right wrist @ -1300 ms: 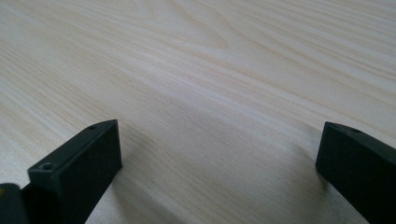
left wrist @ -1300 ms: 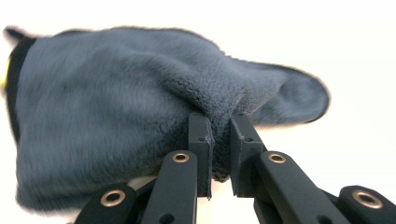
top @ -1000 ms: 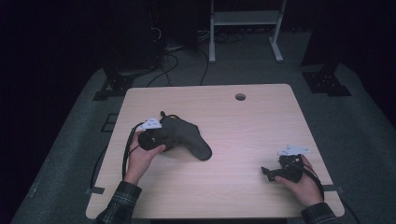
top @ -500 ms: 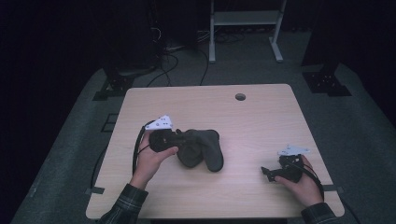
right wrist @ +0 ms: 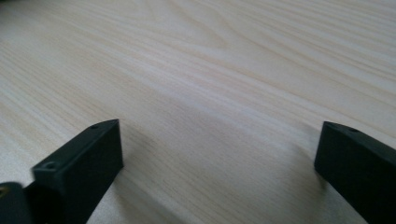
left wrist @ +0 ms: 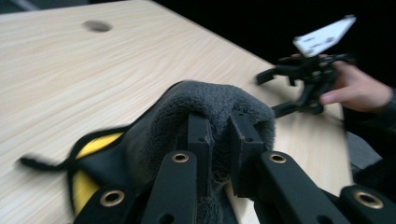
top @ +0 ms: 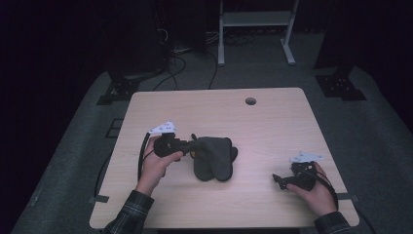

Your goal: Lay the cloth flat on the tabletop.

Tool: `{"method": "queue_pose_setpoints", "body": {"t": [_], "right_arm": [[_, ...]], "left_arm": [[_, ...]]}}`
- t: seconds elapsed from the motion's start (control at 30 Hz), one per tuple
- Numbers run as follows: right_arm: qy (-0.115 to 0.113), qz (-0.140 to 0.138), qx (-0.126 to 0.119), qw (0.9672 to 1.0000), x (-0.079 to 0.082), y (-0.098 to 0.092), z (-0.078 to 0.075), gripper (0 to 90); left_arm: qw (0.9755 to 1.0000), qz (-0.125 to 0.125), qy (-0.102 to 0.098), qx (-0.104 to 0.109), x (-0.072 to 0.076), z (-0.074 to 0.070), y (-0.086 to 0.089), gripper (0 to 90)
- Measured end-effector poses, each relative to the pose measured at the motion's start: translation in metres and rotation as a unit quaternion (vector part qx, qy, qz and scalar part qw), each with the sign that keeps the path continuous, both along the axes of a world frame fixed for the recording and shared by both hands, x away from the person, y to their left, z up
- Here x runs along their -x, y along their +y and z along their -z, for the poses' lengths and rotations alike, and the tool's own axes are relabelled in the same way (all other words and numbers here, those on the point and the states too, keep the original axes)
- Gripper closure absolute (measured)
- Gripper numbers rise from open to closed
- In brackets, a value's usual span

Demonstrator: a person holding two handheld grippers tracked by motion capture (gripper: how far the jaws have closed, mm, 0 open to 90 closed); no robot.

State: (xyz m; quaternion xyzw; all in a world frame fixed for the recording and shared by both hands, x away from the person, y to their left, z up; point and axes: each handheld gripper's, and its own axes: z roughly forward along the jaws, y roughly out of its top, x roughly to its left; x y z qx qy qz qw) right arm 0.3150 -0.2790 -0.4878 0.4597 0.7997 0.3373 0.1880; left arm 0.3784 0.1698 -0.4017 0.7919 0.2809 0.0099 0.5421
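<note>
The dark grey fleece garment [top: 214,157], earlier bunched at about nine o'clock on the table [top: 272,122], has been dragged toward the centre and now hangs folded from the left gripper [top: 194,145]; a fold or turn-over seems to be under way. Its plush edge is pinched between the nearly closed jaws, draped over both fingers [left wrist: 201,140]. The right gripper [top: 277,180] is held at four o'clock, jaws wide apart, nothing between them.
</note>
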Motion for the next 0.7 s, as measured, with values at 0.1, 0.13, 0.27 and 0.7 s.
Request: {"method": "queue_pose_setpoints", "body": {"t": [0.1,0.13,0.27,0.7], "right_arm": [[-0.002,-0.004,-0.002,1.0,0.002,-0.003,-0.003,18.4],[0.002,-0.009,-0.003,1.0,0.003,-0.004,-0.006,27.8],[0.01,-0.037,-0.059,0.9975,0.007,0.001,-0.022,37.1],[-0.004,-0.164,-0.13,0.9778,0.006,0.082,-0.033,41.6]], "left_arm": [[0.9999,-0.009,0.005,-0.01,-0.001,0.003,0.008,78.8],[0.9997,-0.015,0.011,-0.014,0.0,0.007,0.013,78.8],[0.9988,-0.029,0.02,-0.035,0.006,0.019,0.023,77.6],[0.9935,-0.044,0.035,-0.099,0.025,0.044,0.031,76.4]]}}
